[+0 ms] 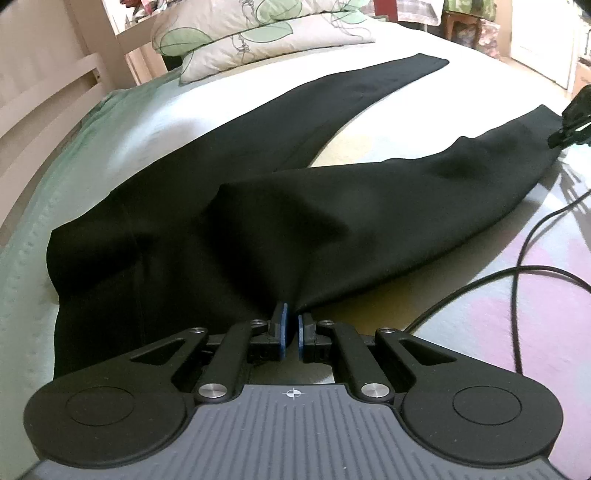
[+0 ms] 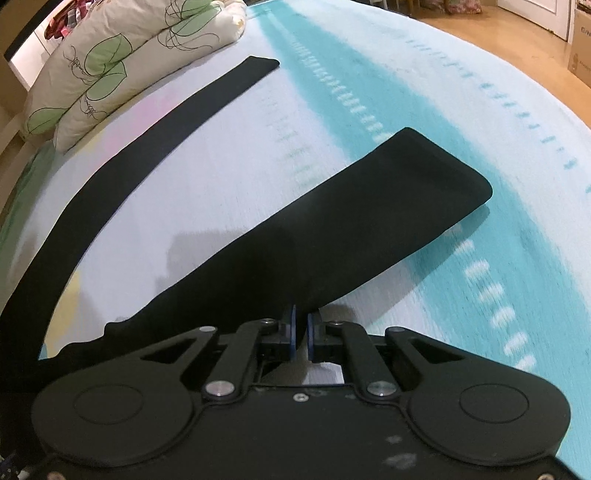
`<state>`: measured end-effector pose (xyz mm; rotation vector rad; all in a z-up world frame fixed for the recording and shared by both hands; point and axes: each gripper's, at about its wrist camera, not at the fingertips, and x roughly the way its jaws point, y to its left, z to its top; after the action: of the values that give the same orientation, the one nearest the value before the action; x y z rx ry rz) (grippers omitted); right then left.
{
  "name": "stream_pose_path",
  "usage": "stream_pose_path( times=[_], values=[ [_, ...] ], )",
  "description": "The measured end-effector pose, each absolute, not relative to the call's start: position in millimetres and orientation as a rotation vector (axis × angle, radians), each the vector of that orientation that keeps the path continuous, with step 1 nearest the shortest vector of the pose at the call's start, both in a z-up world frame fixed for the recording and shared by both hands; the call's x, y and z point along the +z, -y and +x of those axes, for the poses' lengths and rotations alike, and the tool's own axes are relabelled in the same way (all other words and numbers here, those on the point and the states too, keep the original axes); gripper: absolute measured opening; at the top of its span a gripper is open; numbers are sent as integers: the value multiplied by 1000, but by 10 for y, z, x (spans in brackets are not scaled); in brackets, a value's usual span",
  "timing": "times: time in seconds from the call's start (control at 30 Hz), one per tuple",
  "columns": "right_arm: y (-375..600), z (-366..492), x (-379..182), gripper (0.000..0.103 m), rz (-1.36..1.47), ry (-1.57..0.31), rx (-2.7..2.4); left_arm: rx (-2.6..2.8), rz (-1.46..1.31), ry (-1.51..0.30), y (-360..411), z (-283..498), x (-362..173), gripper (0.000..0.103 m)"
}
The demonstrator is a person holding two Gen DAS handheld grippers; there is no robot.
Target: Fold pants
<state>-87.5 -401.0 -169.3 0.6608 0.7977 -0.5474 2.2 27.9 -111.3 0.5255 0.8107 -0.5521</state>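
The black pants (image 1: pixel 229 221) are lying spread on the bed (image 1: pixel 166 110), their two legs splayed apart in a V, one reaching toward the leaf-print pillows (image 1: pixel 258 33) and the nearer one angling off to the side. The left gripper (image 1: pixel 291 326) is pinching the fabric near the waist or crotch end, its blue-padded jaws nearly closed with cloth bunching up between them. The right gripper (image 2: pixel 302 330) is gripping the side edge of the nearer leg close to its cuff, jaws likewise almost together on the cloth, and the cuff end appears to be lifting slightly off the bedspread.

The step in hand looks like laying the nearer leg over the far one. To do it well, both hands should be carrying their ends across together, keeping the cloth taut between them so it lands flat, seams and cuffs lining up. The trailing cable (image 1: pixel 535 258) is lying beside the leg and could snag.
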Motion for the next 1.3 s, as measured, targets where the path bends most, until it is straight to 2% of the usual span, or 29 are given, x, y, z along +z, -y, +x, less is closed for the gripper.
stream_pose_path(
  times=[0.03,0.1,0.13,0.7,0.97,1.03,1.07,1.3],
  values=[
    [4026,-903,-1682,15,682,-786,-558,-552,531,-809,-254,43,-1127,5],
    [4056,-943,-1657,28,695,-769,-590,-552,531,-811,-257,45,-1142,5],
    [4069,-960,-1645,30,689,-761,-603,-551,528,-813,-288,15,-1154,5],
    [4349,-1185,-1715,32,768,-671,-831,-527,518,-826,-294,-49,-1231,5],
    [4481,-1146,-1790,36,821,-622,-771,-524,480,-831,-338,-12,-1221,5],
    [4520,-1127,-1794,22,861,-591,-712,-520,464,-832,-348,-3,-1199,5],
    [4540,-1114,-1787,5,877,-578,-687,-518,460,-832,-348,-4,-1182,5],
    [4515,-934,-1446,5,801,-519,-605,-516,416,-823,-361,74,-974,5]
  ],
)
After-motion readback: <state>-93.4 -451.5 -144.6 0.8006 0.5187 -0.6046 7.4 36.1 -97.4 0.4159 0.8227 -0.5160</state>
